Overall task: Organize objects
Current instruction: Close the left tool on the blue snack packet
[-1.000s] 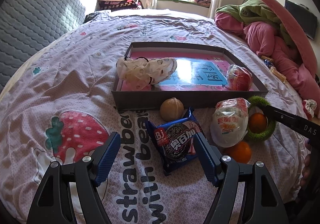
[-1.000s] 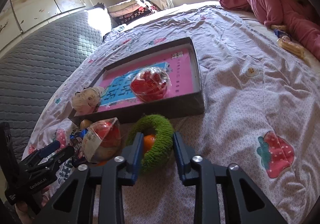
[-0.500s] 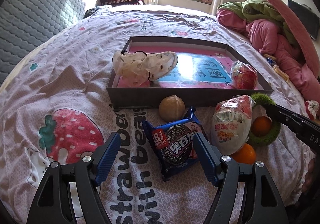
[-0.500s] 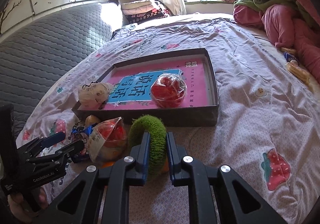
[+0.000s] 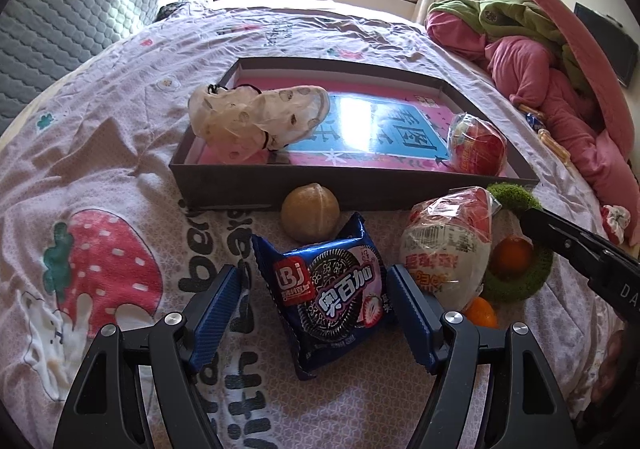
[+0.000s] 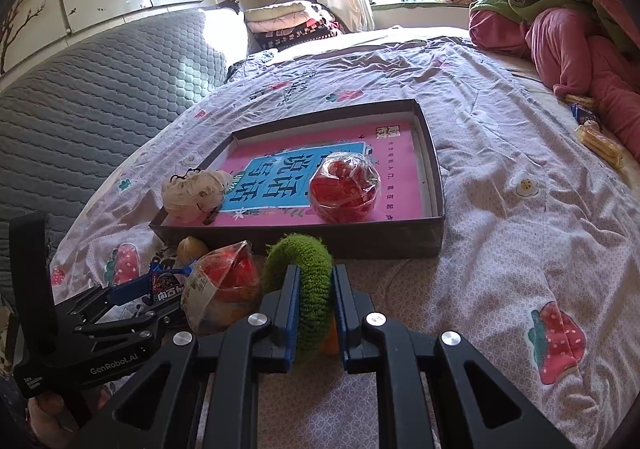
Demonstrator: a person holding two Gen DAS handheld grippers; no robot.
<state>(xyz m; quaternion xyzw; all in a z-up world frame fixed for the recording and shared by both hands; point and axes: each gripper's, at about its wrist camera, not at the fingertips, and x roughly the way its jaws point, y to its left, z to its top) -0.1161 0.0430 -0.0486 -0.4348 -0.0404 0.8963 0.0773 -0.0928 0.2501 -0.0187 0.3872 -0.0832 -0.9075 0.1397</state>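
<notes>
A dark shallow box point(image 5: 360, 201) point(image 6: 436, 185) lies on the bed with a cream cloth pouch point(image 5: 256, 117) and a red wrapped ball point(image 5: 478, 145) point(image 6: 344, 187) inside. My right gripper point(image 6: 314, 307) is shut on a green fuzzy ring point(image 6: 308, 273) point(image 5: 516, 285) just in front of the box. My left gripper point(image 5: 316, 309) is open, its fingers on either side of a blue cookie packet point(image 5: 328, 297). A wrapped white-and-red snack point(image 5: 448, 245), a tan round fruit point(image 5: 310, 212) and two oranges point(image 5: 512, 253) lie close by.
The strawberry-print bedsheet point(image 6: 520, 249) covers the bed. Pink and green bedding point(image 5: 560, 69) is piled at the right, with small wrapped snacks point(image 6: 596, 137) near it. A grey quilted headboard point(image 6: 100, 89) is at the left.
My right gripper has closed on the green ring and raised its near side. My left gripper has moved forward so its fingers flank the cookie packet.
</notes>
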